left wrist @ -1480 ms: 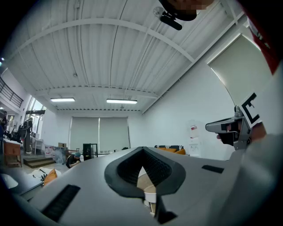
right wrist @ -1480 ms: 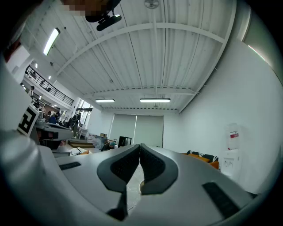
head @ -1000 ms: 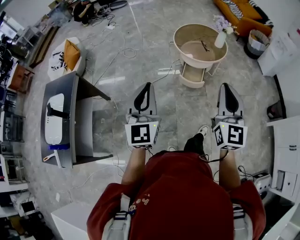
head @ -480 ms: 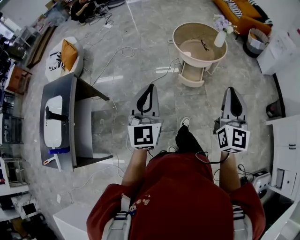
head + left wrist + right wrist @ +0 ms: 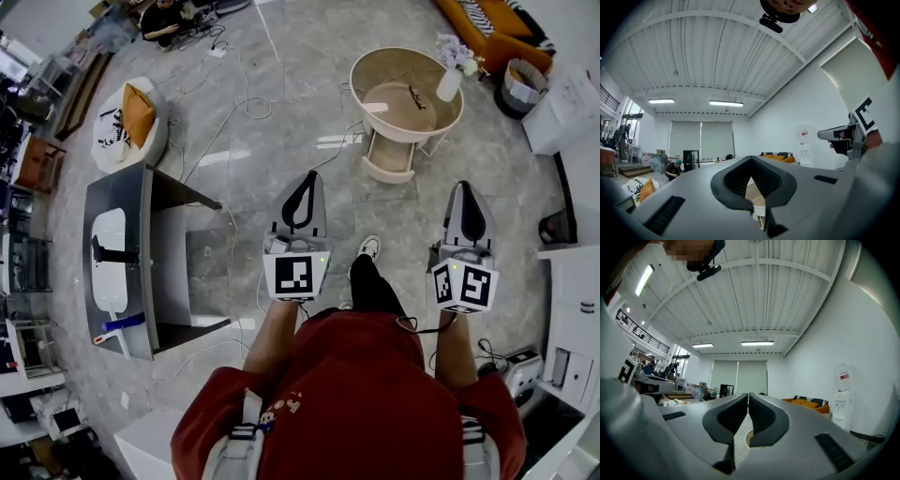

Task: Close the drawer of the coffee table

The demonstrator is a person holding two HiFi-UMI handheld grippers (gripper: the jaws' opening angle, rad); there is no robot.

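Beige round coffee table (image 5: 360,90), drawer (image 5: 388,156) standing open. Left gripper (image 5: 304,180) and right gripper (image 5: 466,192): jaws closed together, empty, well apart from table.

The left gripper (image 5: 303,180) and right gripper (image 5: 466,190) are held forward, level, side by side. Both pairs of jaws are closed on nothing.

Step toward the coffee table (image 5: 392,103)
Left gripper (image 5: 305,183) and right gripper (image 5: 466,189) have come slightly nearer it; the person's shoe (image 5: 368,248) has swung toward it too.
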